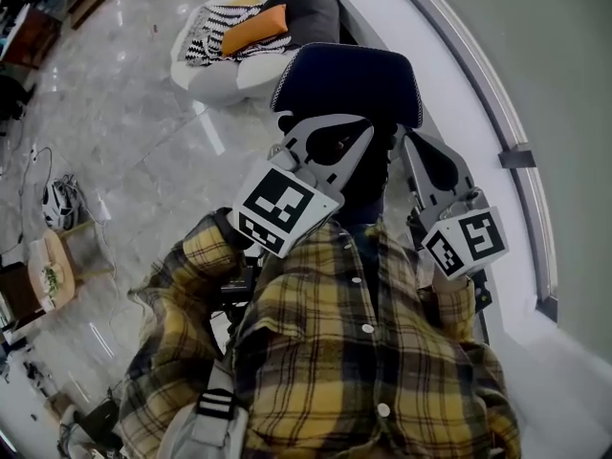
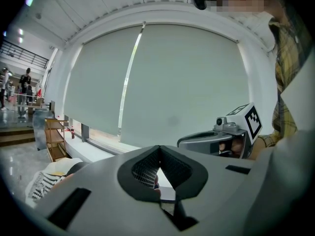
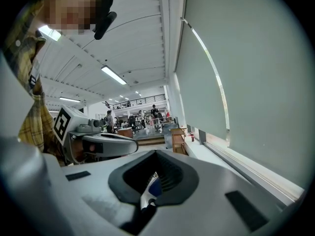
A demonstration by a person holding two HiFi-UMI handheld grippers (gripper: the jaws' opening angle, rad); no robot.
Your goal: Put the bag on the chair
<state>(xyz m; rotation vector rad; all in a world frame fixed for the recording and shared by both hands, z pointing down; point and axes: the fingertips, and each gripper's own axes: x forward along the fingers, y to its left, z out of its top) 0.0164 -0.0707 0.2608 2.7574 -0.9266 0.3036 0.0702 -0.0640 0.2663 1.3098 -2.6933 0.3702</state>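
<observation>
In the head view a dark navy padded shape (image 1: 349, 79), which looks like a chair's back, rises just beyond both grippers. My left gripper (image 1: 361, 134) and right gripper (image 1: 413, 146) are held side by side in front of the plaid shirt, both pointing at that shape. The left gripper view shows its jaws (image 2: 158, 149) closed together. The right gripper view shows the same (image 3: 156, 154), with only a sliver of blue and white visible through the slit. I see nothing clamped in either. I cannot pick out a bag for certain; a grey strap with a buckle (image 1: 215, 404) lies by my left side.
A white beanbag (image 1: 215, 65) with striped and orange cushions sits on the marble floor beyond the navy shape. A curved window ledge (image 1: 497, 94) and blinds (image 2: 177, 82) run along the right. A wooden shelf (image 2: 55, 139) stands by the window, and a small stool (image 1: 53, 266) is at the left.
</observation>
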